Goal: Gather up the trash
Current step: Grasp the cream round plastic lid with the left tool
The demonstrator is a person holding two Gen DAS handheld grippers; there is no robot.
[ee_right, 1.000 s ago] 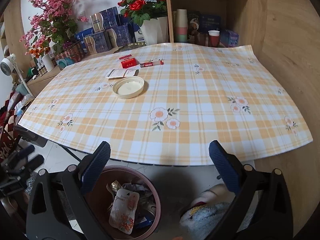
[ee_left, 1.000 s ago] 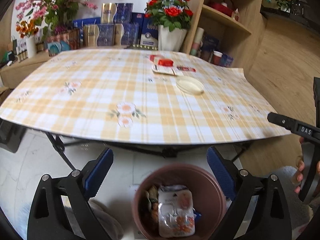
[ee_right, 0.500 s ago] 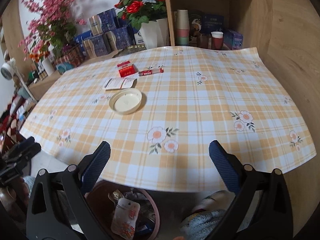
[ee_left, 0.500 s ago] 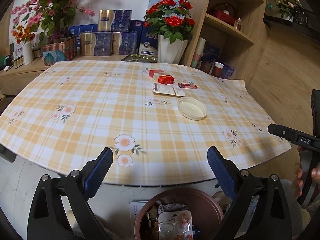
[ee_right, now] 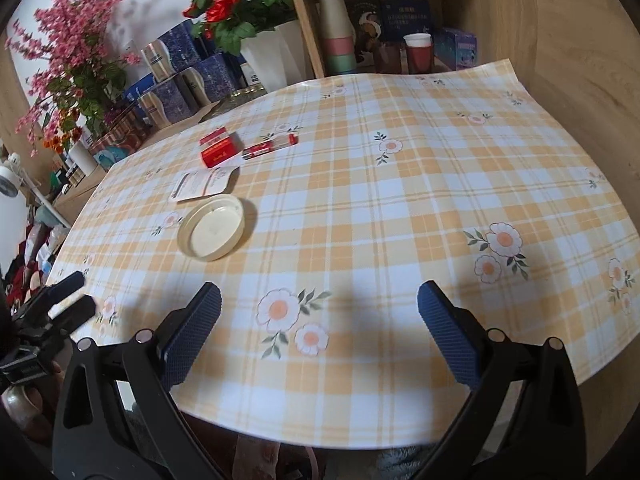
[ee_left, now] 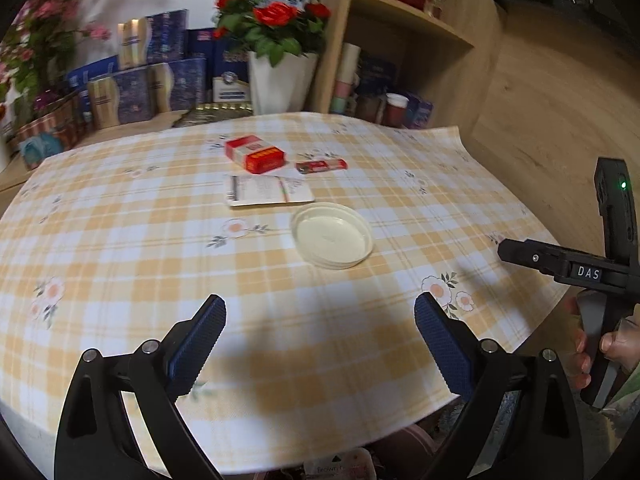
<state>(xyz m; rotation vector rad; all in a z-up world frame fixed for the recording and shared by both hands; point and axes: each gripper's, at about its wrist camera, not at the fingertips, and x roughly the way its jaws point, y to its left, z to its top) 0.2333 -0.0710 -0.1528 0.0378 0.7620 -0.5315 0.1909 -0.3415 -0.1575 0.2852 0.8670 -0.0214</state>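
Note:
On the plaid tablecloth lie a cream plastic lid, a flat white packet, a red and white box and a small red wrapper. My left gripper hovers open over the near table edge, nothing between its fingers. My right gripper is open too, above the near flowers on the cloth. The right gripper's body shows at the left view's right edge, held by a hand. The brown bin's rim peeks out under the table edge.
Behind the table stand red roses in a white pot, pink flowers, blue boxes and a wooden shelf with paper cups. The table ends close to a wooden wall on the right.
Both grippers rose from over the bin and moved forward above the table. The bin with its trash has dropped almost out of both views. Both stayed open.

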